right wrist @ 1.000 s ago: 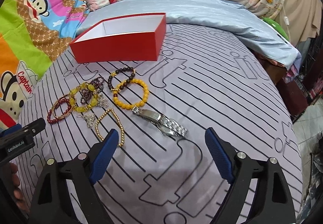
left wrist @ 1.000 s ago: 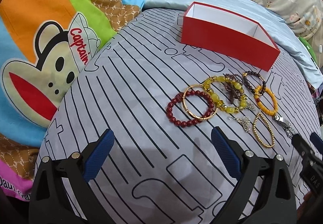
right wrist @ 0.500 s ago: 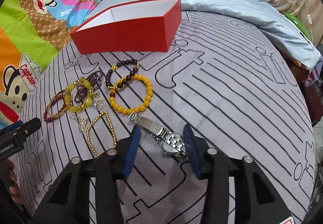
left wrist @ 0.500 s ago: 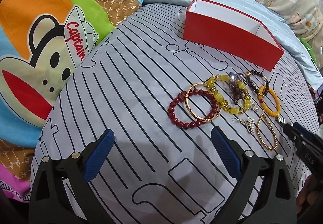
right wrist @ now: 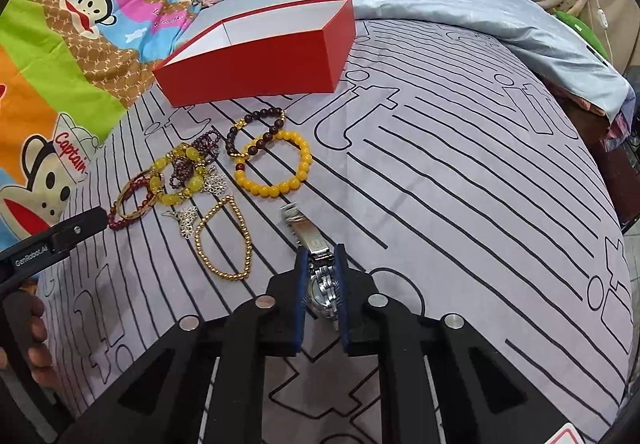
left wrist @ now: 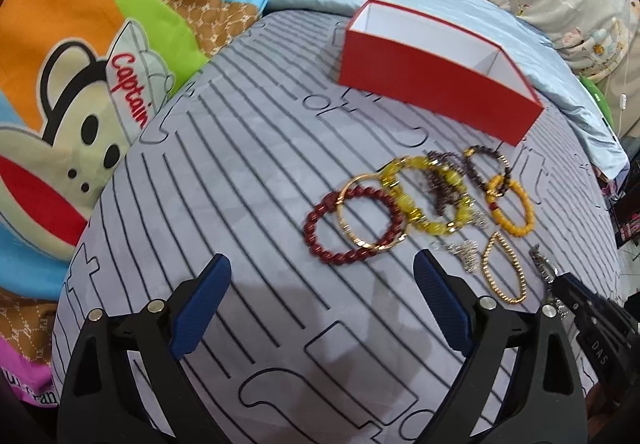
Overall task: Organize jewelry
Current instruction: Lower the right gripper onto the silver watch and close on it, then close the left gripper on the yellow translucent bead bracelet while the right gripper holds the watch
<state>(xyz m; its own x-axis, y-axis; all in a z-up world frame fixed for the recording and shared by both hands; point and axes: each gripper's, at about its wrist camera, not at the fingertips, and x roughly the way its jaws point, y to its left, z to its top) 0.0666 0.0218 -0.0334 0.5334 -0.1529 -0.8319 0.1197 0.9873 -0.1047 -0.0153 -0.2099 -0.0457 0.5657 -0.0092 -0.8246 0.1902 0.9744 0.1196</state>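
right wrist view, right tongs (right wrist: 321,264) closing on silver watch (right wrist: 316,256) (pads touching)

The watch (right wrist: 320,276) is shiny silver metal. The red box (right wrist: 256,72) looks like smooth matt card, white inside. The yellow bracelet (right wrist: 276,164) has glossy round beads. The striped bed sheet (right wrist: 460,184) is soft matt cloth.
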